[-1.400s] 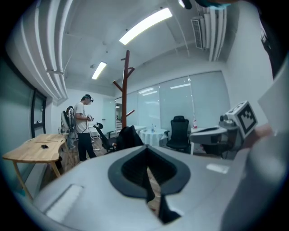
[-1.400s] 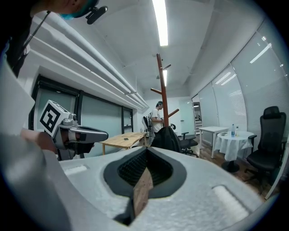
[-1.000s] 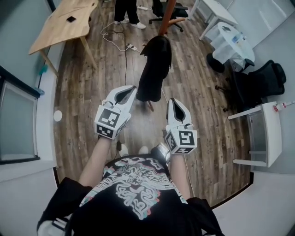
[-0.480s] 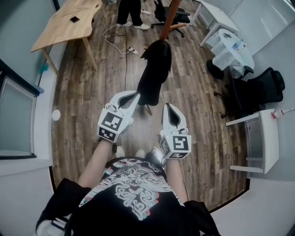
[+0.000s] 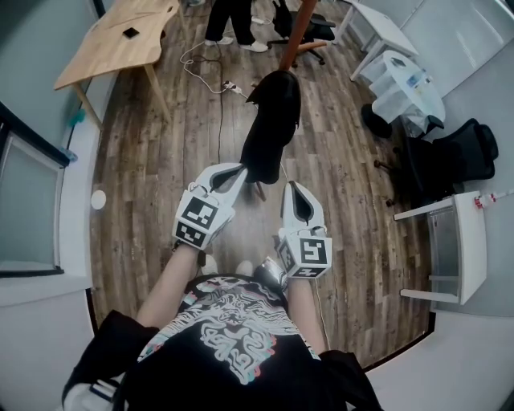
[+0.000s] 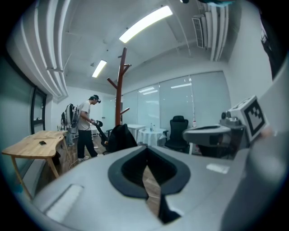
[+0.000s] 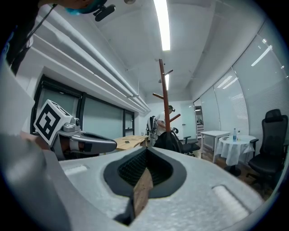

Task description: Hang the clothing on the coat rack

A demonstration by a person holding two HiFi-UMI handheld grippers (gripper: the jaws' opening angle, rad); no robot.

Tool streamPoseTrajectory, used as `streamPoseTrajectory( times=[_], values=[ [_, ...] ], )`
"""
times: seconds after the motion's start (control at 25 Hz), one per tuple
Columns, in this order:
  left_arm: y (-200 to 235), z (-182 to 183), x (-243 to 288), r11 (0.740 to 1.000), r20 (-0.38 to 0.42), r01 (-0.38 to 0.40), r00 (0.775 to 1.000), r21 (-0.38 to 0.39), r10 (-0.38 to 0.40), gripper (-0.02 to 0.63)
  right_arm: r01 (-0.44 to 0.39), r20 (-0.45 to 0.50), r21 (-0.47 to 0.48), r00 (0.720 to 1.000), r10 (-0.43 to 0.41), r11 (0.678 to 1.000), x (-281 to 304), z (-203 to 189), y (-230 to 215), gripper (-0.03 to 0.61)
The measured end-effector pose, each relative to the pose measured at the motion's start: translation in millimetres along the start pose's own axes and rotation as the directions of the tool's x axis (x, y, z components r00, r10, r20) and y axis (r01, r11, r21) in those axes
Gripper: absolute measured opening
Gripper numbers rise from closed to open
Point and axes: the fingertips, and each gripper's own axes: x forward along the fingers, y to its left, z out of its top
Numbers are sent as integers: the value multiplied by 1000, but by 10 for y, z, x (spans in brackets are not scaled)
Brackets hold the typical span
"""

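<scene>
Clothing (image 5: 271, 120), a dark garment, hangs draped low on the coat rack (image 5: 294, 28), whose brown pole stands at the far middle of the room. Its hem reaches down towards the wooden floor (image 5: 152, 152). Little has changed over the last second. The left gripper (image 5: 238, 172) has eased slightly forward and down, so in the head view its tip now sits just beside the near lower edge of the garment. The left gripper view shows floor between them, so the two are apart, not touching. The right gripper (image 5: 291, 187) has kept its place, near and a little right of the left one, pointing level at the rack. Both pairs of fingers (image 6: 95, 189) are closed, and each gripper view shows only a thin slit with floor behind it and no cloth caught inside. At the far left stands a wooden surface (image 5: 112, 40), and another person (image 5: 227, 18) stands beyond the rack, well apart from the garment. Since the garment sits on the rack and neither gripper holds anything, I judge the hanging itself to be done. The small advance of the left gripper looks more like a drift or a check than a fresh grasp, because closed fingers would have to open before they could take the cloth again. Whether the garment is hooked securely cannot be told from these views.
</scene>
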Motion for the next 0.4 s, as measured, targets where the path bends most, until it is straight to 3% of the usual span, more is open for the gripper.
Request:
streamPoseTrajectory(
  times=[0.4],
  values=[
    [110,5,78,1000,-1,-20,1000,-12,20,-11,9,-7,12,1000,-9,1000,91,-47,-108,-2]
  ],
)
